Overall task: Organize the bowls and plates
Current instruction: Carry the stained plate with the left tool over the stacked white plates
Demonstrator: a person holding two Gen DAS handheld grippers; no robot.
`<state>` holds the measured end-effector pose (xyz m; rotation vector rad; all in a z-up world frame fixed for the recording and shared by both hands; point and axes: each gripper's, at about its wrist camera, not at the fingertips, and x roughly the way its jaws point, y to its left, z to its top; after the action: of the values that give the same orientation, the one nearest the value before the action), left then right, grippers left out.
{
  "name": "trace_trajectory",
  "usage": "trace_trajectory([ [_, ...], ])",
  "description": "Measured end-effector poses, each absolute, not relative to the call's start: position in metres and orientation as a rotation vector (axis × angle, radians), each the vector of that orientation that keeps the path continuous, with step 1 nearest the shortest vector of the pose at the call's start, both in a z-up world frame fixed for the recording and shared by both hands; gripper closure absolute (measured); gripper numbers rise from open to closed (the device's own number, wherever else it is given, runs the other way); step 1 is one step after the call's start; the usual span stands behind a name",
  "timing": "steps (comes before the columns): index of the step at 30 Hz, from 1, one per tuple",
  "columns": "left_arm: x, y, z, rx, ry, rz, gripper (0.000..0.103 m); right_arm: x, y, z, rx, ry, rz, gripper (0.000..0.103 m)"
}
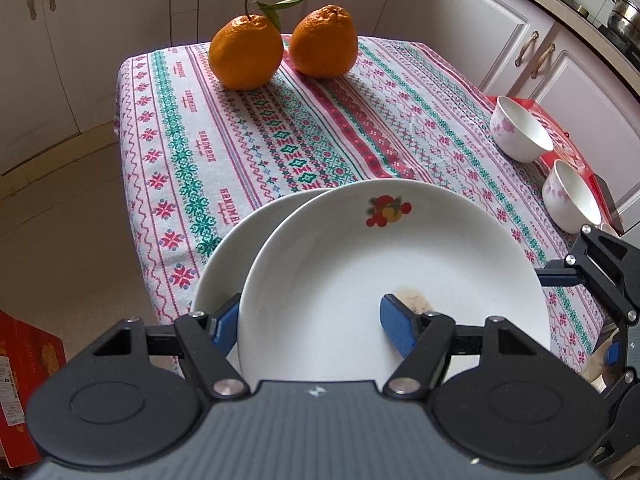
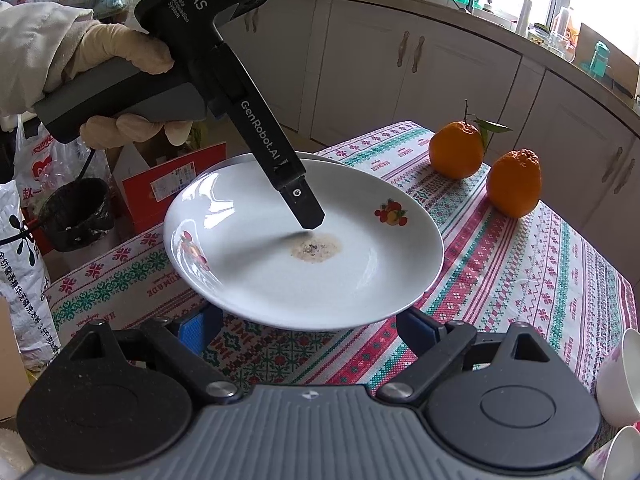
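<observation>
My left tongs grip the white fruit-printed ceramic plate, lifted just over the second white plate; right tongs gape empty beneath. Next, I judge: stack it squarely.

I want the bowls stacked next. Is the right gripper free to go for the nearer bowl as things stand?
Probably yes: the right gripper is open and empty, merely under the lifted plate held by the left gripper. The nearer bowl sits unobstructed.

White cabinets along walls; bright window; beige floor.
</observation>
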<state>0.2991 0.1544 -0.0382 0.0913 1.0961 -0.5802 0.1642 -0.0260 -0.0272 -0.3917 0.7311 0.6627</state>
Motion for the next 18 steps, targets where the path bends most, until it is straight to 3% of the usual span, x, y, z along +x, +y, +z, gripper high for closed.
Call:
trace_trajectory([
  [18,0.289,0.165,-0.033,0.086,1.115,-0.559,0.032,0.165,-0.034,-0.023,-0.333,0.72,0.702,0.007],
])
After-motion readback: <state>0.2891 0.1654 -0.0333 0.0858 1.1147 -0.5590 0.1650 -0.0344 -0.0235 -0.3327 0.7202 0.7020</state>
